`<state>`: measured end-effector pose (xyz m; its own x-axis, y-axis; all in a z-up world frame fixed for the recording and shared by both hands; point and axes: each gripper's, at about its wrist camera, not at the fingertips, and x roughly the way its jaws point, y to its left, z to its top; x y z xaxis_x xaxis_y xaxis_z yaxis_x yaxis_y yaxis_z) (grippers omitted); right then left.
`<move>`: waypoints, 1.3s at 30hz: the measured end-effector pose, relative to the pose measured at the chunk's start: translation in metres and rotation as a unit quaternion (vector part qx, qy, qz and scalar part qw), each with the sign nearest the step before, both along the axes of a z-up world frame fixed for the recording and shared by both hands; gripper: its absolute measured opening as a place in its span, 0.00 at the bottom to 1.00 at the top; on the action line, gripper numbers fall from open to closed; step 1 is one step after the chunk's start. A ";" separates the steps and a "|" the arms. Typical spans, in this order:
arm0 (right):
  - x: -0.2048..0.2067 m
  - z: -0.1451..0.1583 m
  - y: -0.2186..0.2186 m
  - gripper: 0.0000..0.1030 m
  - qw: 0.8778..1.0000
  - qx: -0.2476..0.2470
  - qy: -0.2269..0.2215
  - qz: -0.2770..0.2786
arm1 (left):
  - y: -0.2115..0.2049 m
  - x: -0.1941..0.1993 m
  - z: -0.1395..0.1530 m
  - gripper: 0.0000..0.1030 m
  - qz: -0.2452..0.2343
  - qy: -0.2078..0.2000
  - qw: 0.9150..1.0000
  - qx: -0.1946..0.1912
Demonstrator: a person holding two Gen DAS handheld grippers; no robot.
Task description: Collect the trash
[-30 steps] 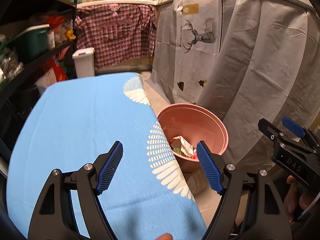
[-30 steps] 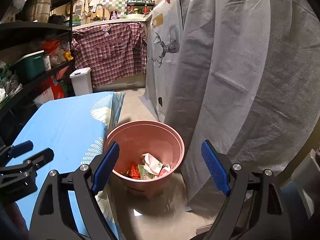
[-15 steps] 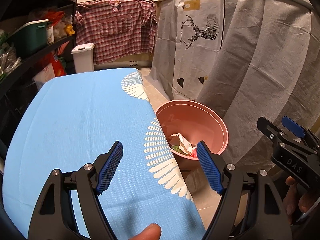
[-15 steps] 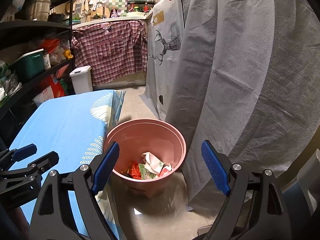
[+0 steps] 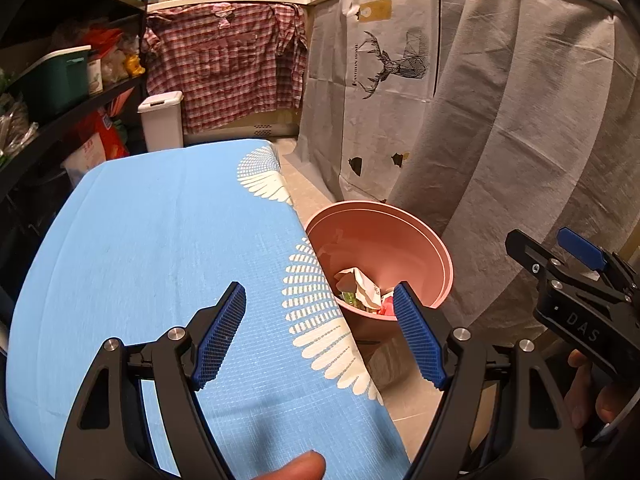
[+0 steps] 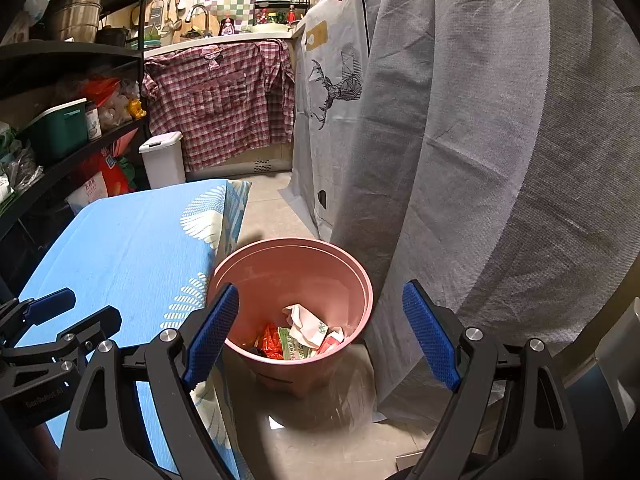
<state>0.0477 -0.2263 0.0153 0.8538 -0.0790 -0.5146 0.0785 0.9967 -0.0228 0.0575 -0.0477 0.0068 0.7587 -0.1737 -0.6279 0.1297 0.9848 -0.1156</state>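
Note:
A pink bin (image 6: 294,264) stands on the floor beside the table; in the left wrist view the pink bin (image 5: 400,236) shows past the table's right edge. Crumpled wrappers (image 6: 304,334), white, green and red, lie at its bottom, and the wrappers (image 5: 360,288) peek out there too. My right gripper (image 6: 320,336) hovers open above the bin with nothing between its blue pads. My left gripper (image 5: 320,336) is open and empty over the blue tablecloth (image 5: 160,248) near the table's right edge.
Grey cloth (image 6: 480,160) hangs to the right of the bin. A white lidded container (image 6: 163,158) stands on the floor behind the table. Dark shelves (image 6: 60,120) with boxes and bags run along the left. A plaid shirt (image 6: 224,100) hangs at the back.
The left wrist view has tilted up slightly, so table and bin sit lower in it. A fingertip now shows at its bottom edge. Both grippers stay open.

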 end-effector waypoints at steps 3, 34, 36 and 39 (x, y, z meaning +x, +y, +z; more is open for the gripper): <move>0.000 0.000 0.000 0.80 1.000 0.000 0.000 0.000 | -0.001 0.000 0.001 0.72 -0.002 -0.001 1.000 -0.001; -0.002 0.000 0.000 0.80 1.000 0.005 -0.001 0.001 | 0.001 -0.001 0.003 0.72 -0.002 -0.011 1.000 0.008; -0.001 0.000 0.000 0.80 1.000 0.005 -0.001 0.001 | 0.002 0.000 0.002 0.72 -0.001 -0.008 1.000 0.006; -0.001 0.000 0.001 0.80 1.000 0.005 -0.001 0.001 | 0.002 -0.001 0.001 0.72 0.000 -0.007 1.000 0.005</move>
